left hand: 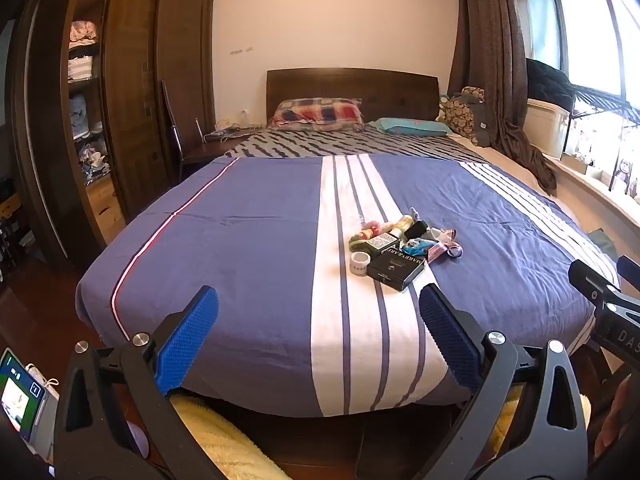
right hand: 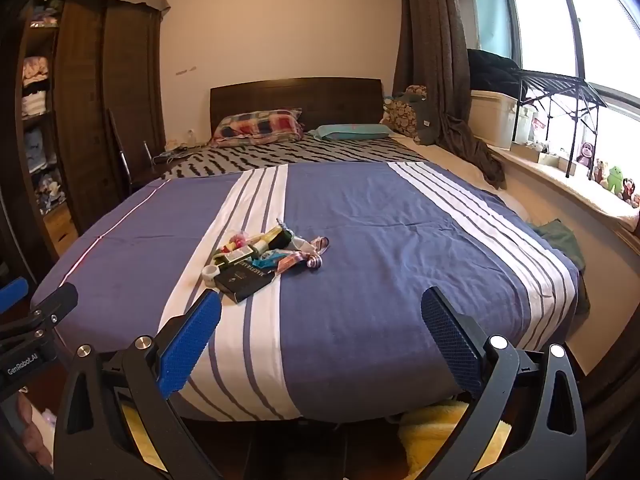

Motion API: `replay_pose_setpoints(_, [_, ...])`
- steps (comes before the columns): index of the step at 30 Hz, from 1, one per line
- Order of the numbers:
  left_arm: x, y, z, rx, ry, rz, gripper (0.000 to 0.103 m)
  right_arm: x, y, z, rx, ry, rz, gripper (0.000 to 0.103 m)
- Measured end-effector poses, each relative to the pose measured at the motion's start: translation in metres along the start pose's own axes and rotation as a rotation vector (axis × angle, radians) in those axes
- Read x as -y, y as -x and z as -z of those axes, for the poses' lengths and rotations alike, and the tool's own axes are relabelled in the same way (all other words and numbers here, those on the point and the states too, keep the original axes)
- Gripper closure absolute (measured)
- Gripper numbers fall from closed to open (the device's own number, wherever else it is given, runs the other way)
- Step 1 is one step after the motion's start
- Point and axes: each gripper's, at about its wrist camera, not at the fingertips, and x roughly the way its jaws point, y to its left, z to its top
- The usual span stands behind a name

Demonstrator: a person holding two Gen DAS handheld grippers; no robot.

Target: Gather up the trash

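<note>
Nearest in both wrist views: the grippers themselves. Left gripper [left hand: 319,298] has its blue pads spread wide w/ nothing between them, hanging off the foot of the bed [left hand: 256,240]. Right gripper [right hand: 321,302] is the same, jaws wide and empty, alongside the left one (each shows at the edge of the other's view). Both tilt down a bit toward the mattress. Yellow fuzzy fabric [left hand: 216,436] sits below the jaws, prob. a slipper or rug, can't tell which.

Next out, on the blue-and-white striped cover, is the trash pile [left hand: 394,244], a small cluster near the white stripe, well apart from both grippers. Closest piece is a black box [left hand: 396,270] w/ lettering on its side; just beside it a white tape roll [left hand: 359,263]. Behind those: a small printed carton, a yellowish tube or bottle, wrappers, pink ribbon-like strips [left hand: 442,246], too jumbled to sort further.

Far end: plaid pillow [left hand: 318,114], teal pillow, headboard, wardrobe at left, curtain and window at right.

Progress, judging by this: basically at the start. Nothing gripped, pile looks untouched, and no bin or bag shows in either view, so where the stuff goes is unclear. Everything's left to do: reach in, pick items one by one (box is nearest), carry off.
</note>
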Motion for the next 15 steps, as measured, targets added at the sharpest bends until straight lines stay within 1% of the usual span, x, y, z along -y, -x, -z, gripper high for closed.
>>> replay_pose_setpoints(2, [0.0006, -0.0010, -0.0001, -0.010, -0.005, 0.000, 0.008, 0.0003, 0.0000, 0.0002, 0.001, -0.002, -0.001, 0.003])
replay_pose_setpoints(15, [0.0021, 0.0023, 0.0028, -0.001, -0.001, 0.009, 0.008, 0.0000, 0.0000, 0.0006, -0.003, -0.009, -0.002, 0.003])
